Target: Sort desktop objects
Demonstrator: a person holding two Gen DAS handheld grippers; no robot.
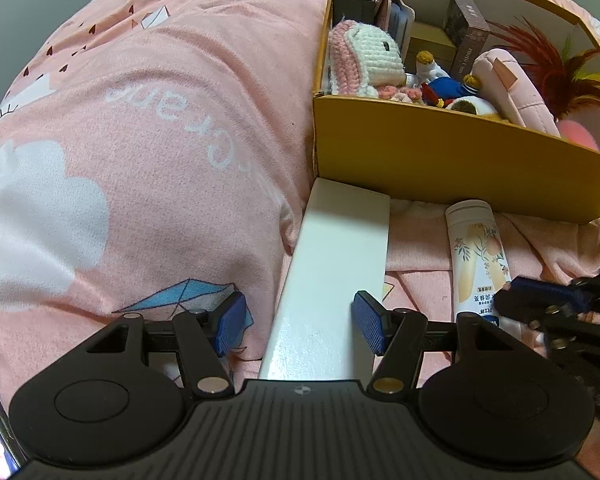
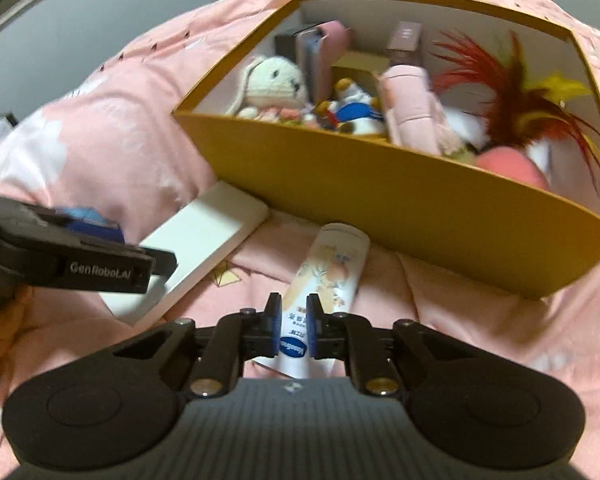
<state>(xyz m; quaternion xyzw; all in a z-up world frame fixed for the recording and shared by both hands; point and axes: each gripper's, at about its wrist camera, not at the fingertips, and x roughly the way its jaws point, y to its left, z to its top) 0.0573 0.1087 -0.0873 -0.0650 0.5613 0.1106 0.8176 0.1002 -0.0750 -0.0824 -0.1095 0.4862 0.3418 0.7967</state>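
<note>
Yellow box (image 2: 380,208) ahead is mostly filled; right gripper (image 2: 294,330) pinches the tube (image 2: 328,276), left gripper (image 1: 298,322) gapes over the white box (image 1: 336,280).

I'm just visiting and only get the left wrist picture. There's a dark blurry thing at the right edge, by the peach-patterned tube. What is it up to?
Observer: That is the right gripper. Seen from its own camera, its blue pads pinch the tube near the flat end.
Operator: Does the gripper in my picture look different from outside?
Observer: The left gripper has GenRobot.AI lettering along its side, and it sits open over the white box.
</note>
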